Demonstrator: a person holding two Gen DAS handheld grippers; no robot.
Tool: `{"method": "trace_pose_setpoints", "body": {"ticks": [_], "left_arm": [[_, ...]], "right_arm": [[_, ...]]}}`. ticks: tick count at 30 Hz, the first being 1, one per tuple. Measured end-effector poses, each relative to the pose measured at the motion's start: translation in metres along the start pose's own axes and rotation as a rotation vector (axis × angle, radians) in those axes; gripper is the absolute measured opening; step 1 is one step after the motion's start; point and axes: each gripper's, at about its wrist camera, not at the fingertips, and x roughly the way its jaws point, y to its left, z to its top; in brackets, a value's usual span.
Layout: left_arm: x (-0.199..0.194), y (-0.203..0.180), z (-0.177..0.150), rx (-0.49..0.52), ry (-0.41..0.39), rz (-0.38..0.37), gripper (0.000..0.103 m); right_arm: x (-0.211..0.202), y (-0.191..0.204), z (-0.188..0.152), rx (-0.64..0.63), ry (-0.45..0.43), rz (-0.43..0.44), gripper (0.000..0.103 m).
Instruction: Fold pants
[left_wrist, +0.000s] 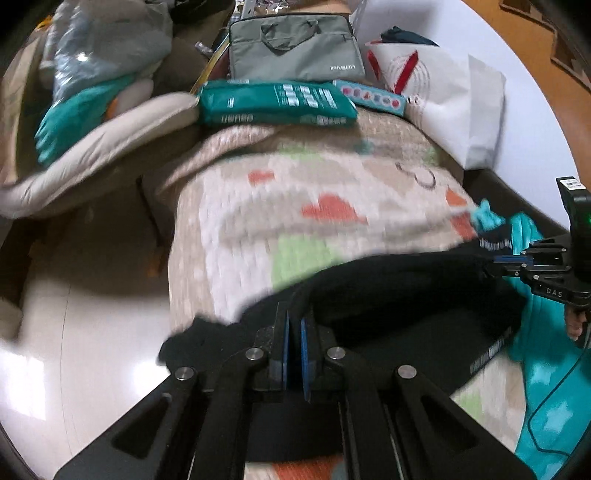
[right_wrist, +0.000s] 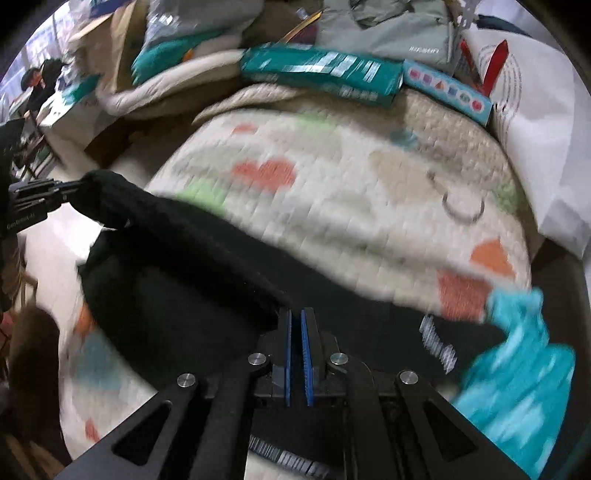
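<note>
You hold the soft, limp black fabric pants by one edge, left gripper and right gripper fingers pinched nearly closed on it, above the patterned quilted bed cover, where they will likely sag between grips.

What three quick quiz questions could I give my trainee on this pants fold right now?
1. True or false: both claws, left claw and right claw, grip the black pants.
2. The pants lie over: A) quilted blanket B) bare floor C) grey bag.
3. Fill in: beside the pants on the right lies a ____ garment.

Key: 1 true; 2 A; 3 turquoise.
</note>
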Motion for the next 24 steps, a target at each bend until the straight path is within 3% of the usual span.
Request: {"method": "trace_pose_setpoints", "body": {"ticks": [4, 8, 10, 12, 14, 15, 16, 21, 24], "left_arm": [[0.003, -0.011, -0.057, -0.019, 0.077, 0.028, 0.008], [0.007, -0.011, -0.092, -0.030, 0.168, 0.105, 0.014], [-0.002, -0.007, -0.100, -0.041, 0.180, 0.111, 0.017], [-0.019, 0.003, -0.106, -0.064, 0.169, 0.116, 0.030], [-0.040, 0.020, -0.108, -0.108, 0.134, 0.150, 0.052], [-0.048, 0.029, -0.107, -0.137, 0.118, 0.167, 0.053], [-0.054, 0.039, -0.108, -0.174, 0.107, 0.180, 0.054], [-0.056, 0.079, -0.105, -0.386, 0.107, 0.150, 0.055], [-0.039, 0.075, -0.100, -0.418, 0.117, 0.133, 0.055]], "right_arm": [[0.016, 0.023, -0.052, -0.022, 0.102, 0.006, 0.006], [0.042, 0.051, -0.095, -0.094, 0.261, -0.007, 0.008], [0.044, 0.058, -0.106, -0.126, 0.290, -0.016, 0.008], [0.036, 0.057, -0.108, -0.125, 0.273, -0.027, 0.015], [0.023, 0.048, -0.105, -0.087, 0.227, -0.032, 0.039], [0.017, 0.044, -0.103, -0.068, 0.200, -0.037, 0.059], [0.010, 0.039, -0.100, -0.045, 0.169, -0.045, 0.067], [-0.015, 0.005, -0.086, 0.109, 0.058, -0.083, 0.067], [-0.021, -0.027, -0.078, 0.228, 0.021, -0.115, 0.067]]}}
